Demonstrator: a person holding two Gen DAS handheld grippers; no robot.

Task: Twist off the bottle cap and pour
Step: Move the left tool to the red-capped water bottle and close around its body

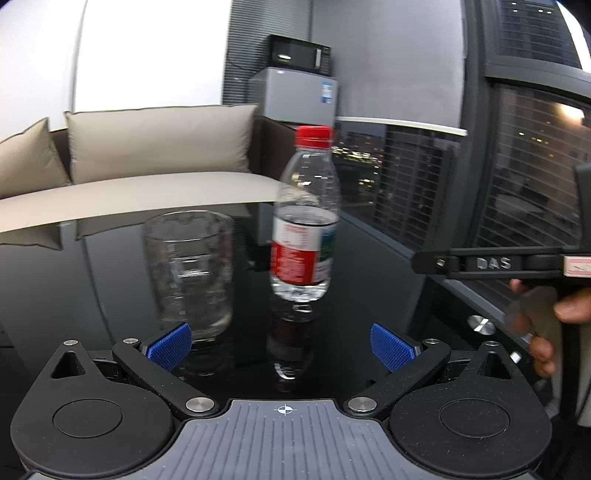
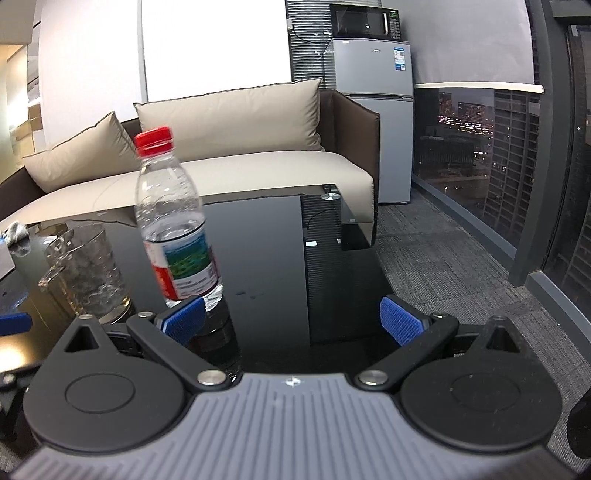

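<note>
A: Black glass was the table, glossy enough to mirror everything on it. The water bottle stood upright at the centre of the left wrist view, its red cap screwed on, water reaching roughly the top of the red label.

B: And the left gripper?

A: Spread wide, blue pads far apart at the bottom of the frame, gripping nothing. The bottle stood beyond the gap between them, untouched. A clear glass cup stood left of the bottle, just behind the left pad, apparently empty.

B: What did the right wrist view show?

A: The right gripper was also released, holding nothing. The bottle appeared left of centre there, its base just behind the left blue pad; whether they touched, I could not tell. The cup sat at the lower left.

B: Anything else?

A: A beige sofa behind the table, and a grey fridge with a microwave on top, upper right of centre. In the left wrist view, a hand held the other gripper's handle at the right edge.
</note>
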